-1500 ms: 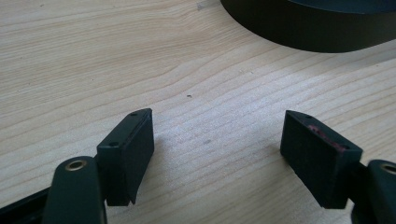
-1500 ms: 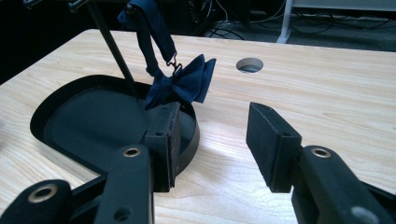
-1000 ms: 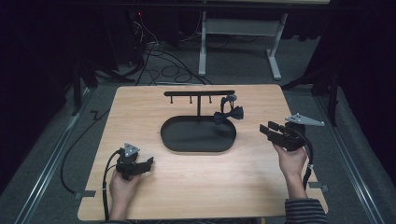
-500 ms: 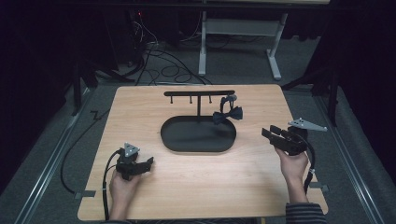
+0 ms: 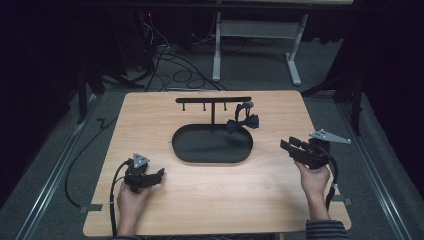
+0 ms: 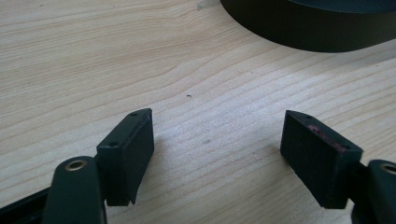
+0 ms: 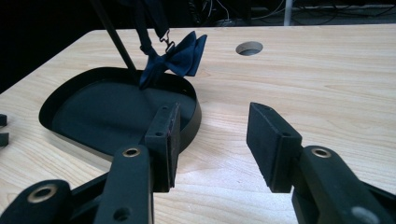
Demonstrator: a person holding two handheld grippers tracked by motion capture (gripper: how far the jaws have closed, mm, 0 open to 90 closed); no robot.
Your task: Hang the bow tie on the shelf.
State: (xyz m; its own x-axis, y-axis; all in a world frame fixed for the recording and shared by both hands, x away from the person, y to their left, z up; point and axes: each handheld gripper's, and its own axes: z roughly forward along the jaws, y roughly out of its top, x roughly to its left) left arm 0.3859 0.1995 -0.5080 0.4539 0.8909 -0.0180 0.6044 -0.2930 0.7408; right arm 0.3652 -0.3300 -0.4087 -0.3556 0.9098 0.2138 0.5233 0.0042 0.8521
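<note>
A dark blue bow tie (image 5: 243,121) (image 7: 176,58) hangs by its strap from the right end of a black T-shaped rack (image 5: 213,100). The rack rises from a black oval tray (image 5: 212,144) (image 7: 70,119) in the middle of the wooden table. My right gripper (image 5: 289,147) (image 7: 212,140) is open with nothing between its fingers; it sits right of the tray, pointing left at it. My left gripper (image 5: 156,174) (image 6: 217,156) rests low over the table at the front left, open and empty, with the tray's rim (image 6: 308,32) ahead of it.
The wooden table (image 5: 200,200) has a round cable hole (image 7: 249,48) beyond the tray. Cables (image 5: 170,65) and a white desk frame (image 5: 255,45) stand on the dark floor behind the table. Bare tabletop lies between the two hands.
My right gripper has shifted slightly toward the front of the table. The left gripper and the bow tie have stayed where they were.
</note>
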